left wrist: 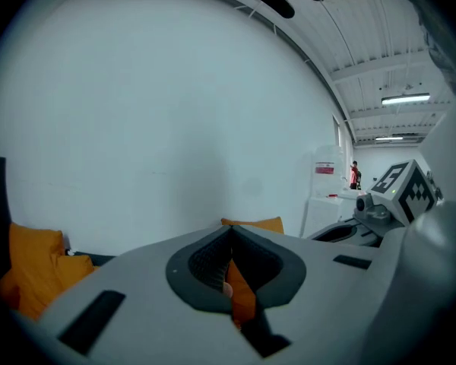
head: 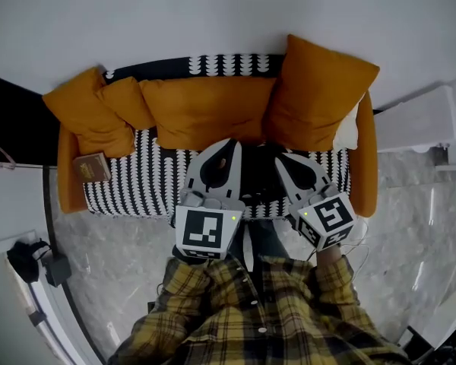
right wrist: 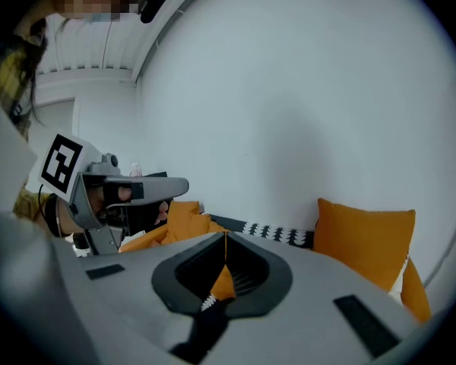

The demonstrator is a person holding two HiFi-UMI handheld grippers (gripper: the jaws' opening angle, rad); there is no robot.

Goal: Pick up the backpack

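A person in a yellow plaid shirt stands at the near edge of a sofa with a black-and-white patterned cover. The sofa stands against a white wall, and orange cushions lean along its back.

The left gripper and the right gripper are held side by side over the seat, near each other, both pointing toward the sofa back and tilted slightly down. Each has its jaws pressed together with nothing caught between them.

The backpack, a black shape, lies on the seat right of the middle, below the tall right cushion. It shows in the gap between the two grippers, which partly hide it. Neither gripper can be seen touching it.

A small brown book lies at the far left end of the seat, well apart from the grippers.
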